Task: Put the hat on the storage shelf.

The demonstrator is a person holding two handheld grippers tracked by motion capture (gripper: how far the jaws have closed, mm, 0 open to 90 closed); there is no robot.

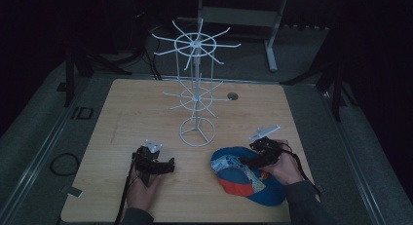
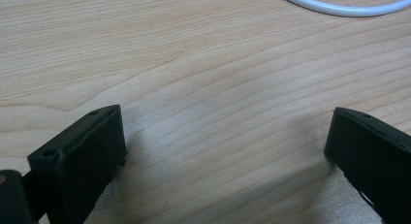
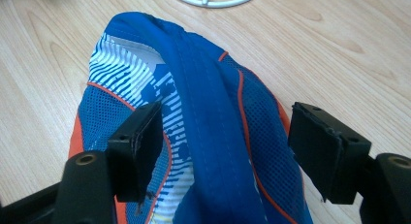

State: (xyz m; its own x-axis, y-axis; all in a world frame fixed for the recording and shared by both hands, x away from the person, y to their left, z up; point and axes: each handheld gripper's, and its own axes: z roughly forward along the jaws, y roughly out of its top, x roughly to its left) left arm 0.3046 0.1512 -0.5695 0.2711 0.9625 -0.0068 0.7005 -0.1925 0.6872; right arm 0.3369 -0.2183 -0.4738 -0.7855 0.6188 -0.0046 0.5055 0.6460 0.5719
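Your right gripper [image 3: 223, 151] stands wide open over the cap [image 3: 203, 127].

Its jaws straddle the cap's raised blue fold without pressing on it. The cap lies on the surface [image 1: 126, 118], near its front right, just beside the ring foot of the white wire rack [image 1: 197, 88]. Your left gripper [image 2: 223, 151] is open too, with bare wood between its jaws.
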